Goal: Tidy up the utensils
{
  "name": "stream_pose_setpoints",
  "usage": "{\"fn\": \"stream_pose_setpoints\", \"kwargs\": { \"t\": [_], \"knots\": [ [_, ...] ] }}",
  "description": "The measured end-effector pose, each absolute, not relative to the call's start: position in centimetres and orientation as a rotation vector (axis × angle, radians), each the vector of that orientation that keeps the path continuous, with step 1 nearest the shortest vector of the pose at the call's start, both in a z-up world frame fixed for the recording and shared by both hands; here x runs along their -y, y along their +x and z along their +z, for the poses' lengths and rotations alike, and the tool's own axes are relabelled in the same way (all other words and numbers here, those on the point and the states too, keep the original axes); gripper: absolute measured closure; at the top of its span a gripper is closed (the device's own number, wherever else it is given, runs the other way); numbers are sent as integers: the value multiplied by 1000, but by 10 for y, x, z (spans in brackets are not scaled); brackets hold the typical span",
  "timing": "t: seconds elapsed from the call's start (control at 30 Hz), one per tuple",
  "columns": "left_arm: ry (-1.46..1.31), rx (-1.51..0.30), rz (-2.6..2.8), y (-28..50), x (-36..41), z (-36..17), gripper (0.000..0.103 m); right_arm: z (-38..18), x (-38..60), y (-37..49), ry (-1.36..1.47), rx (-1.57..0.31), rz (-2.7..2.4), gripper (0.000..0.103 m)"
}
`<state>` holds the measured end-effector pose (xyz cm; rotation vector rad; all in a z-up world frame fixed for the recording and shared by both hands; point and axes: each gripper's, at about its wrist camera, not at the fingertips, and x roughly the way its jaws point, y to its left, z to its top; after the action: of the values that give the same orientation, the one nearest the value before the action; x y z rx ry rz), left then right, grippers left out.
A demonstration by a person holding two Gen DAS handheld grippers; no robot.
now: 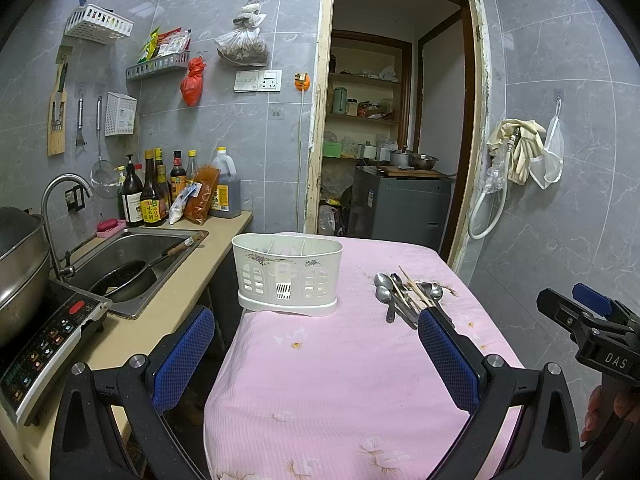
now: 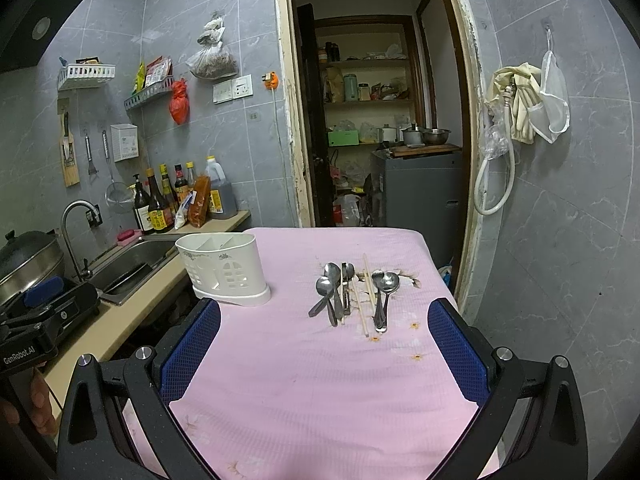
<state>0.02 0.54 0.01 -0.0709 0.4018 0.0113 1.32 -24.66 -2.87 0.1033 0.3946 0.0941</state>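
Note:
A white utensil holder (image 1: 288,276) (image 2: 224,270) with inner dividers stands at the far left of the pink-clothed table (image 1: 340,380) (image 2: 320,380). To its right lies a loose pile of metal spoons (image 1: 386,292) (image 2: 330,286) and wooden chopsticks (image 1: 414,288) (image 2: 365,296). My left gripper (image 1: 316,328) is open over the table's near left, short of the holder, holding nothing. My right gripper (image 2: 324,320) is open too, its blue pads either side of the pile and nearer than it. The right gripper body also shows at the left wrist view's right edge.
A counter on the left carries a sink (image 1: 136,256) with a pan in it, sauce bottles (image 1: 160,192), an induction cooker (image 1: 48,344) and a steel pot (image 1: 20,264). A doorway (image 1: 400,120) with shelves and a grey cabinet opens behind the table. Gloves and a hose (image 1: 516,152) hang on the right wall.

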Motion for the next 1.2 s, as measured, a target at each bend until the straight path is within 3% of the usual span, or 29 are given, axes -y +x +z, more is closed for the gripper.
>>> {"fn": "stream_pose_setpoints", "kwargs": {
  "t": [1.2],
  "knots": [
    [-74,-404,7,-2,-12,-4,0,-29,248,14,106,-398,91,1]
  ]
}}
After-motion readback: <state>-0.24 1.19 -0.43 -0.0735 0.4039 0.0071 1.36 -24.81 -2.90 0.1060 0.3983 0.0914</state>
